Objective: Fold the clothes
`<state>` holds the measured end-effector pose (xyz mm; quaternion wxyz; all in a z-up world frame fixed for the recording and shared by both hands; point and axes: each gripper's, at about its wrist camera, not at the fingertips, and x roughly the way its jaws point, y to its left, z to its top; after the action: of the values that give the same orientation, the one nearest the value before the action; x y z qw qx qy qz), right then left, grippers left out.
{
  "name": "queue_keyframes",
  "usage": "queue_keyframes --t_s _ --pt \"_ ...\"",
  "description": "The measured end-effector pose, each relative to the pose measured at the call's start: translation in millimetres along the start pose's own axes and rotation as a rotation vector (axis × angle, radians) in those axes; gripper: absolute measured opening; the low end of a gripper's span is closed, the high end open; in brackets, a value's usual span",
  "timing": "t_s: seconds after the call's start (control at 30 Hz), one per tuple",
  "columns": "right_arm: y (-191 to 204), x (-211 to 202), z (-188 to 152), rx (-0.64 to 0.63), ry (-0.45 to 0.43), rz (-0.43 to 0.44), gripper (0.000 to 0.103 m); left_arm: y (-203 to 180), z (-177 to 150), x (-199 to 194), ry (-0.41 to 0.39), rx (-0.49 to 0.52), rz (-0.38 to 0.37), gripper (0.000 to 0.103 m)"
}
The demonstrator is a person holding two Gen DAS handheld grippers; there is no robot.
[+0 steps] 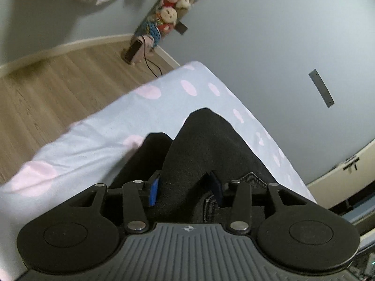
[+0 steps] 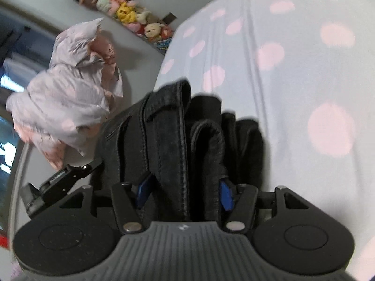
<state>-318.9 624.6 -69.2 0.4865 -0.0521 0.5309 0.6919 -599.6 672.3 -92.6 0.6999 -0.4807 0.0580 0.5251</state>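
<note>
A black pair of jeans (image 1: 201,145) lies bunched on a pale blue bed sheet with pink dots (image 1: 93,135). My left gripper (image 1: 185,189) is shut on a thick fold of the jeans, its blue pads (image 1: 153,192) pressed on either side. In the right wrist view the same black jeans (image 2: 168,135) show stitched seams and a waistband, gathered in several folds. My right gripper (image 2: 182,192) is shut on that bundle, blue pads (image 2: 226,197) at both sides. Part of the left gripper's body (image 2: 58,182) shows at the lower left.
The bed sheet (image 2: 293,70) fills the right of the right wrist view. A crumpled pink-dotted duvet (image 2: 70,93) is heaped at the left. A column of plush toys (image 1: 173,11) stands against the grey wall. Wooden floor (image 1: 46,89) and a small device with a cable (image 1: 134,51) lie beyond the bed.
</note>
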Motion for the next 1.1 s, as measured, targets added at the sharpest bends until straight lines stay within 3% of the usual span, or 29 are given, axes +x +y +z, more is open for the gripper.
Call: queue_keyframes --t_s 0.13,0.27,0.47,0.57,0.63,0.7,0.73,0.77,0.8,1.1 --pt "5.7 -21.1 16.0 -0.054 -0.049 -0.010 0.065 -3.4 -10.6 -18.2 -0.064 0.064 0.023 0.060" --pt "31.5 -35.4 17.2 -0.215 -0.063 -0.030 0.065 -2.7 -28.5 -47.5 -0.112 0.077 0.014 0.065" --pt "63.9 -30.1 4.1 -0.446 -0.078 -0.084 0.059 -0.2 -90.1 -97.5 -0.232 0.144 0.109 0.076" --pt "82.2 -20.8 -7.5 -0.603 -0.111 -0.129 0.054 22.0 -113.1 -106.9 -0.273 0.012 0.146 0.076" --pt "88.7 -14.9 -13.6 -0.655 -0.126 -0.127 0.054 40.3 -119.4 -102.5 -0.271 -0.136 0.088 0.076" --pt "91.4 -6.9 -18.7 -0.680 -0.128 -0.135 0.050 50.1 -119.1 -92.6 -0.264 -0.213 0.032 0.076" --pt "92.0 -1.9 -20.7 -0.689 -0.122 -0.149 0.047 53.8 -118.2 -87.0 -0.261 -0.242 0.007 0.073" --pt "90.6 2.2 -21.2 -0.687 -0.118 -0.165 0.046 56.2 -115.7 -81.0 -0.257 -0.255 -0.011 0.059" --pt "88.7 6.1 -21.3 -0.683 -0.115 -0.181 0.045 57.5 -111.7 -74.7 -0.252 -0.256 -0.020 0.053" --pt "80.7 38.2 -6.1 -0.664 -0.107 -0.280 0.040 58.7 -54.3 -45.1 -0.210 -0.197 -0.027 0.043"
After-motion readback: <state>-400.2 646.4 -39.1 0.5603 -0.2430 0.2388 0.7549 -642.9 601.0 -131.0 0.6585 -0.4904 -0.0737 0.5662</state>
